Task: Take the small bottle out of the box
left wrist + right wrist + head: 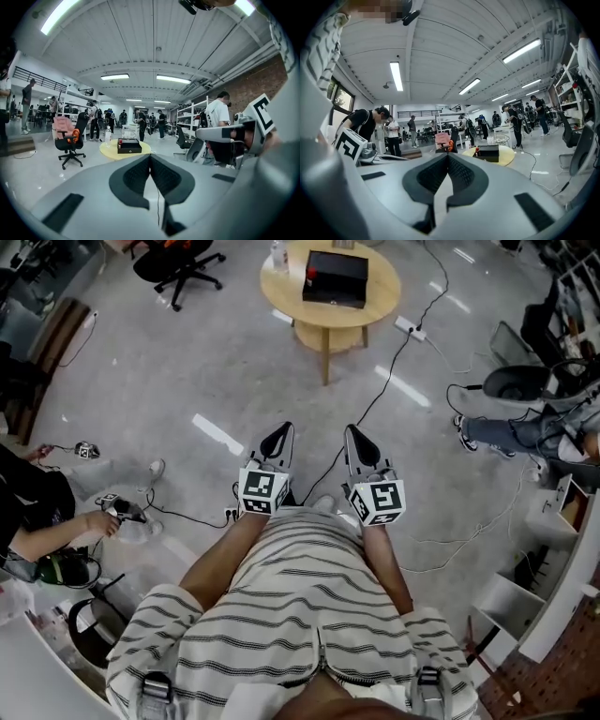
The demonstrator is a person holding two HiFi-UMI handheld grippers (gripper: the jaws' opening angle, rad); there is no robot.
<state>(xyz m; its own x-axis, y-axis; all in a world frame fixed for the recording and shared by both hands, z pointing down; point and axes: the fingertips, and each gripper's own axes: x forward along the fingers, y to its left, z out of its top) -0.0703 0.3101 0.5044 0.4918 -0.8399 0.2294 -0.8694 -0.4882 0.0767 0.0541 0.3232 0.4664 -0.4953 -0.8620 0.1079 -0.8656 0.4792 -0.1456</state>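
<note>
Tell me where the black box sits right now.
The black box lies top centre of the head view, on the round wooden table, just right of a clear bottle.

A: Ahead of you a round wooden table (328, 307) stands on the grey polished floor (187, 381).

B: On its top you have a black box (335, 278) lying flat near the middle. A clear bottle (278, 256) stands upright by the left rim, just beside the box and not touching it.

A: On the floor, you have a white power strip (410, 328) lying right of the table, with a black cable (375, 395) running from it towards you.

B: Left of the table, a black office chair (183, 263) stands on its castors.
</note>
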